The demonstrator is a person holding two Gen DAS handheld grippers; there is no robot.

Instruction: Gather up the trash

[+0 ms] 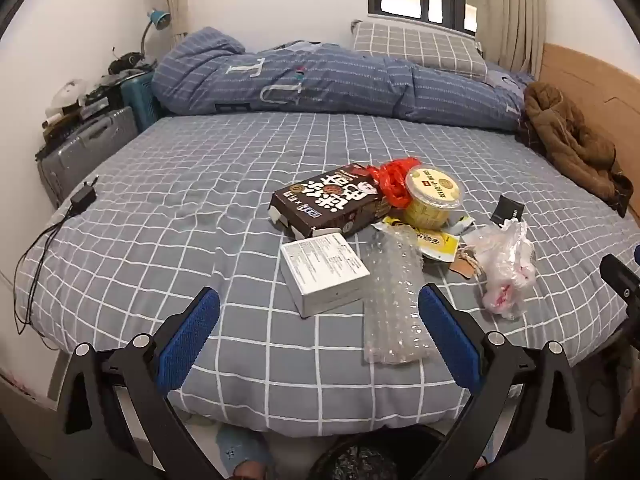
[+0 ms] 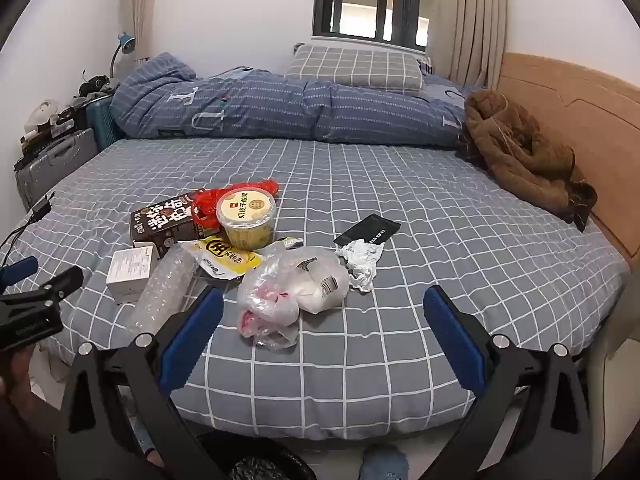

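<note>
Both tongs stand spread apart, gripping nothing, over the near edge of the bed point(image 1: 120, 208). Left tongs point(image 1: 318, 304) fill the bottom of their frame; a white box point(image 1: 324, 270) lies between the tips and a bubble-wrap sleeve point(image 1: 394, 300) reaches to the right-hand tip. Right tongs point(image 2: 323, 302) frame a crumpled clear plastic bag point(image 2: 288, 292) at lower centre, just beside their left tip. Crumpled foil point(image 2: 362, 264) sits just above, a yellow cup point(image 2: 247, 218) further up left.

Both wrist cams at bed point(image 1: 280, 360) foot edge, facing window point(image 2: 372, 0); left cam sits further left; trash pile point(image 2: 248, 248) shared.
</note>
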